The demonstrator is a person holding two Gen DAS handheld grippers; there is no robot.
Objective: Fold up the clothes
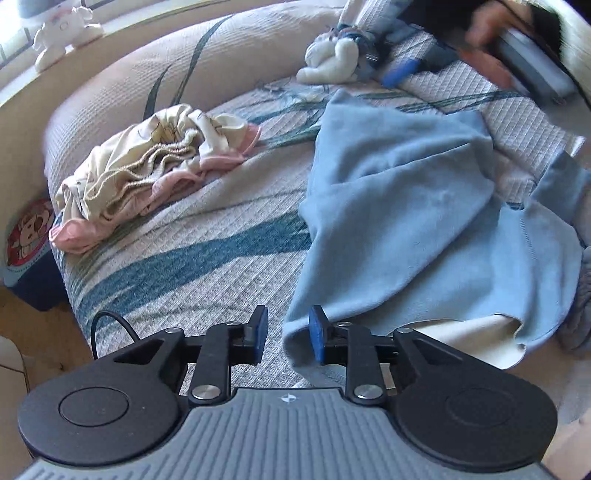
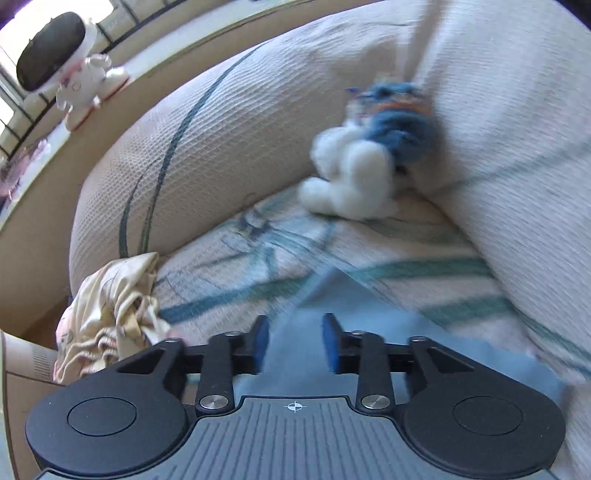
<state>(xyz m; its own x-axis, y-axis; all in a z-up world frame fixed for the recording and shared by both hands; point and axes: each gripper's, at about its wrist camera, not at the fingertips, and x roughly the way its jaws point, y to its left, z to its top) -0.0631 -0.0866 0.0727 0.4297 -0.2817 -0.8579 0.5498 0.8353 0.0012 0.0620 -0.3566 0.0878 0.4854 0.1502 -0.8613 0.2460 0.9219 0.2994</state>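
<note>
A light blue garment [image 1: 406, 206] lies crumpled on the bed, its near hem folded up to show a cream lining. My left gripper [image 1: 289, 334] is open. The garment's lower left corner rests against its right pad [image 1: 318, 336], with bedspread showing in the rest of the gap. In the right wrist view, which is blurred, my right gripper [image 2: 295, 339] is open above the far corner of the blue garment [image 2: 343, 295]. The cloth shows between the pads, which do not press on it. A hand [image 1: 487, 33] with that gripper shows blurred at the top right of the left wrist view.
A pile of cream and pink clothes [image 1: 147, 173] [image 2: 110, 306] lies at the left on the quilted, teal-striped bedspread [image 1: 184, 258]. A white and blue plush toy [image 1: 332, 62] [image 2: 369, 166] leans on the pillows. A white figurine [image 2: 85, 85] stands on the windowsill.
</note>
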